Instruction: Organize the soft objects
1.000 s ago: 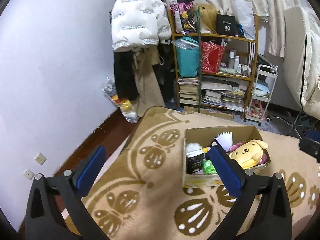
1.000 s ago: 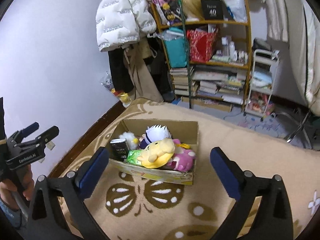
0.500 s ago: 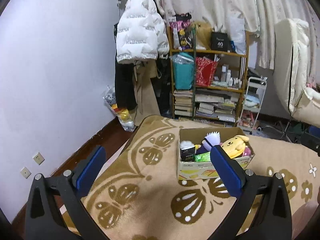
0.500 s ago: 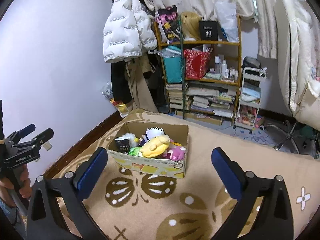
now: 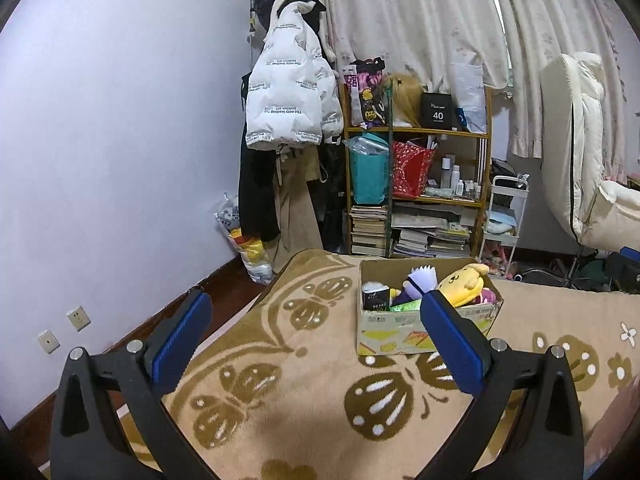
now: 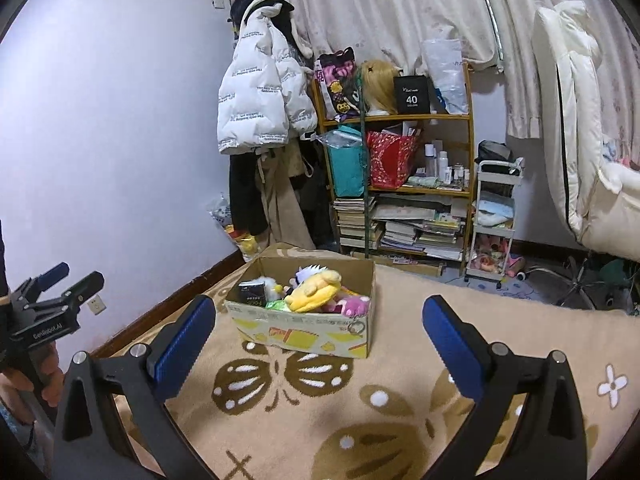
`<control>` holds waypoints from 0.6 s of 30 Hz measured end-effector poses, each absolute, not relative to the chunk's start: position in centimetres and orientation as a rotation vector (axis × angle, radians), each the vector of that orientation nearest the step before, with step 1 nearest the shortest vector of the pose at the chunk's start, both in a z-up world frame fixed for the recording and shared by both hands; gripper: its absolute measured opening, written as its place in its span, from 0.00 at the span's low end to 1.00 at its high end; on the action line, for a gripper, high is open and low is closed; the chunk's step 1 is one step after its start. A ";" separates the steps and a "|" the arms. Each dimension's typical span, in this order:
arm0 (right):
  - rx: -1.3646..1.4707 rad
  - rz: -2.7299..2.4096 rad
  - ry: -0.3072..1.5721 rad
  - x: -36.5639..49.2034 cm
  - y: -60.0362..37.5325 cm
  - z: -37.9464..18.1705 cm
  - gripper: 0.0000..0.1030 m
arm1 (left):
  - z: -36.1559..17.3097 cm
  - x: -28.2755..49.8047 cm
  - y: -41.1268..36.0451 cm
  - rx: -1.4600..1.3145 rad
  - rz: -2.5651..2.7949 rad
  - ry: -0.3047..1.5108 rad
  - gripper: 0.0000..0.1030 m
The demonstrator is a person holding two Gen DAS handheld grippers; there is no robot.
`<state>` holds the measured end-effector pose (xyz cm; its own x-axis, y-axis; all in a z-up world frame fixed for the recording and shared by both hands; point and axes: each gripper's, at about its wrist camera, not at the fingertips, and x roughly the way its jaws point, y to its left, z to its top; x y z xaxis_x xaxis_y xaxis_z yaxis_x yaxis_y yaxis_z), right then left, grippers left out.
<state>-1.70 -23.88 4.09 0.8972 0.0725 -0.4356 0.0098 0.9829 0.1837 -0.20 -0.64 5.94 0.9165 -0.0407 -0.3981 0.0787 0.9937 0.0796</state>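
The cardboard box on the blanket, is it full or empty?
Full: the cardboard box holds plush toys, the yellow dog plush rising above its rim.

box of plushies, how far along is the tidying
Done: the box on the blanket already holds the yellow plush, a pink one and others. In hand: nothing; the left gripper and right gripper both have their jaws open and empty. Left: no loose soft toy shows on the blanket, so it looks close to finished.
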 end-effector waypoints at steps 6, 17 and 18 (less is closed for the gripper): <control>0.171 -0.002 0.450 -1.7 -24.1 3.1 1.00 | 3.4 -0.9 -0.6 0.118 -0.063 0.425 1.00; 0.151 -0.026 0.490 -1.7 -23.7 2.1 1.00 | 0.8 -0.8 -0.7 0.139 -0.055 0.467 1.00; 0.146 -0.027 0.493 -1.6 -23.6 2.1 1.00 | 0.7 -0.7 -0.8 0.140 -0.054 0.471 1.00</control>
